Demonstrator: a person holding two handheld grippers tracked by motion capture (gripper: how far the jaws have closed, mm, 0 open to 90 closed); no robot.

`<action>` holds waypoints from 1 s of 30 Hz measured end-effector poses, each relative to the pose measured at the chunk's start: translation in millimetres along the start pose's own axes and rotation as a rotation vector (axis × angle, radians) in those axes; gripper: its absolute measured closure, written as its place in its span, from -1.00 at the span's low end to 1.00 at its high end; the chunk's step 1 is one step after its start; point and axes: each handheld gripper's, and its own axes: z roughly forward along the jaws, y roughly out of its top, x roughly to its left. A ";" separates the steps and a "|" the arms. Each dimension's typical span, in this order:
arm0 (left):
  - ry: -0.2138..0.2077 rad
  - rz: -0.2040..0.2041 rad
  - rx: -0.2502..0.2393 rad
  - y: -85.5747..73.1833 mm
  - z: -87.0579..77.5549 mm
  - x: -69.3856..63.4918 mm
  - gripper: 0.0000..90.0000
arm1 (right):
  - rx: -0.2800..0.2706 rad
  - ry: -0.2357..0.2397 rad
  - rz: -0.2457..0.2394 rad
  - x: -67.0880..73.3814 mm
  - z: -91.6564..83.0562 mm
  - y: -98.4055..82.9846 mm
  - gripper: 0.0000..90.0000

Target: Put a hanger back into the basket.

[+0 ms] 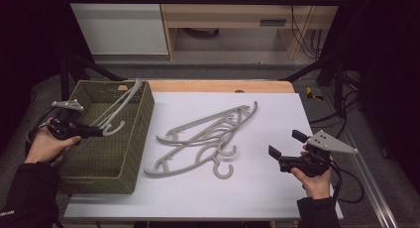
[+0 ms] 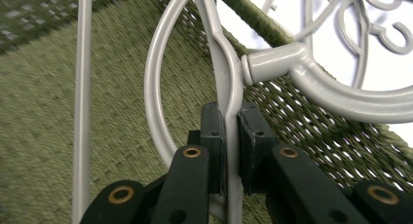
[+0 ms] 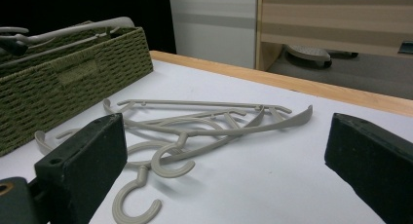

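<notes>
We note first what is hard to read: in the high view the left gripper (image 1: pixel 94 131) sits at mid left over the olive-green woven rectangular basket (image 1: pixel 130 139), and its jaw tips merge with the dark weave, so the grip cannot be judged there; the far end of the grey plastic clothes hanger (image 1: pixel 120 105) that it carries rises past the basket's rear rim at upper left. In the left gripper view the hanger (image 2: pixel 226 73) is cut off at the top and bottom edges, and its hook loop curves off to the left; a second grey bar at far left of that frame is blurred, and we cannot tell what it belongs to. The same view settles the grip: the two black pads (image 2: pixel 214 136) are closed narrowly on the flat neck of the hanger, one on each side, touching it, with the basket floor (image 2: pixel 73 136) beneath. The right gripper (image 1: pixel 287 149) is held at lower right of the high view above the white table top (image 1: pixel 267 188), touching nothing; in the right gripper view its jaws stand wide, with bare table between them. The pile of grey plastic hangers (image 1: pixel 208 139) lies mid-frame, overlapping, hooks toward the bottom of the frame, just beside the basket's right wall and apart from the right gripper. Open white surface remains along the bottom and right edges of the table; the wooden table edge (image 1: pixel 223 85) runs along the top.
</notes>
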 end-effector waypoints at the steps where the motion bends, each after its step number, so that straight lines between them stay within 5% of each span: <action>1: -0.008 0.001 0.014 -0.4 1.3 -0.8 0.83 | 0.000 0.000 0.000 0.0 0.0 0.0 -0.96; 14: 0.064 -0.069 0.070 -17.0 26.3 5.4 0.82 | 0.000 0.004 -0.003 1.1 0.4 0.4 -0.96; 24: 0.102 -0.062 0.139 -18.3 42.2 -0.1 0.79 | -0.005 0.003 -0.007 1.7 -0.6 1.3 -0.96; 30: 0.118 -0.043 0.081 -13.8 30.9 -10.7 0.71 | -0.004 0.004 -0.006 2.2 -0.6 1.3 -0.96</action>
